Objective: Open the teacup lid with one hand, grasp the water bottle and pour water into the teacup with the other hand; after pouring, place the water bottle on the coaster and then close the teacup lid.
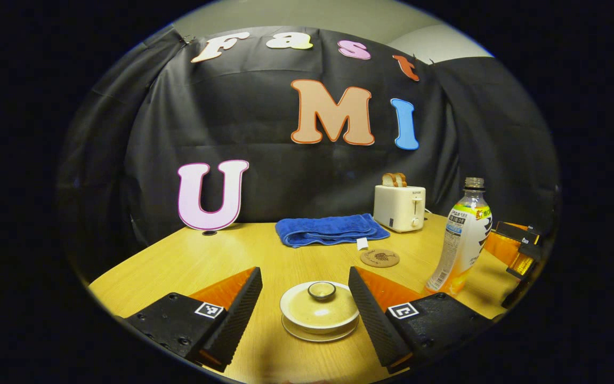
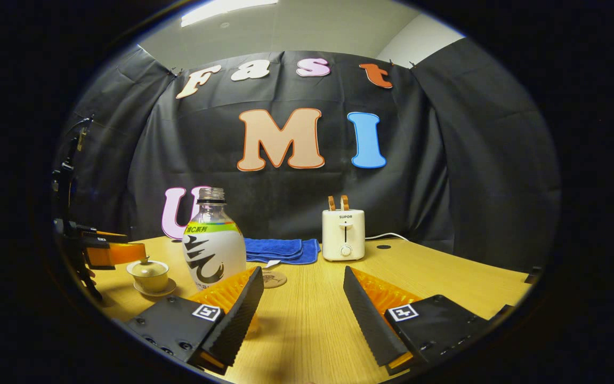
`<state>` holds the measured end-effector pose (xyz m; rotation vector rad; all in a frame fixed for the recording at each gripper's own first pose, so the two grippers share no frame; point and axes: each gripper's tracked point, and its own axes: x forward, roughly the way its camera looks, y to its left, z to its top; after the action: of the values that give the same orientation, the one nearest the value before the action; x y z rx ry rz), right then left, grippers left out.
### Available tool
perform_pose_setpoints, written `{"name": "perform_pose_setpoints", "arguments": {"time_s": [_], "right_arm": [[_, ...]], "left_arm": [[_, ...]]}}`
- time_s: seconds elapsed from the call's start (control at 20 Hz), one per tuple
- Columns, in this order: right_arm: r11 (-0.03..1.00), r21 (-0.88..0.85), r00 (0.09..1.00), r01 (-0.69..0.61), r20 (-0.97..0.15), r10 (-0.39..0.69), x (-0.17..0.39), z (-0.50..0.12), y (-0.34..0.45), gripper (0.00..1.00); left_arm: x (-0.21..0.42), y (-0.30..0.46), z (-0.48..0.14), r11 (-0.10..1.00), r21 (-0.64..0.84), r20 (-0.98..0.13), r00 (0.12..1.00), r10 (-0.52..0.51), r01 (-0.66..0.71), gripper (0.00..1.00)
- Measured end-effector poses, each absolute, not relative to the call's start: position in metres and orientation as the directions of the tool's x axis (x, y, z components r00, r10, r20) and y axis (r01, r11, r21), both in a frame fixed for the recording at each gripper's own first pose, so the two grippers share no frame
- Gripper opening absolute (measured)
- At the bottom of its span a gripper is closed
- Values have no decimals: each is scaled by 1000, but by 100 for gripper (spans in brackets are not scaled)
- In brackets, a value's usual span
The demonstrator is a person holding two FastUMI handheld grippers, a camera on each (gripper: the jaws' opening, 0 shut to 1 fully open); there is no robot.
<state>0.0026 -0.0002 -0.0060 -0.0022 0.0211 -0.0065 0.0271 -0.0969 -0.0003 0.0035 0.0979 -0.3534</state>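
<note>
The left tongs (image 1: 304, 304) hang released, fingers spread either side of the lidded teacup (image 1: 320, 310), not touching it. The right tongs (image 2: 301, 309) are also released above the bare worktop (image 2: 445, 282), with the water bottle (image 2: 213, 242) upright just beyond their left finger. The coaster (image 1: 380, 258) lies past the teacup, near a folded blue towel (image 1: 328, 229).

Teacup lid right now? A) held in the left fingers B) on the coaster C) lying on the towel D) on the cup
D: the lid sits on the teacup, between the open fingers of the left gripper, which do not touch it.
</note>
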Motion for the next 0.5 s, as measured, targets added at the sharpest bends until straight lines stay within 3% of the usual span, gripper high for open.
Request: {"name": "perform_pose_setpoints", "arguments": {"time_s": [0.35, 0.5], "right_arm": [[1000, -2, 1000, 6, -30, -6, 4, -7, -1, 94], [1000, -3, 999, 6, -32, -6, 5, -8, -1, 94]], "left_arm": [[36, -114, -20, 924, -36, -190, 906, -379, 379, 94], [37, -116, -26, 922, -32, -219, 898, -383, 385, 87]]}}
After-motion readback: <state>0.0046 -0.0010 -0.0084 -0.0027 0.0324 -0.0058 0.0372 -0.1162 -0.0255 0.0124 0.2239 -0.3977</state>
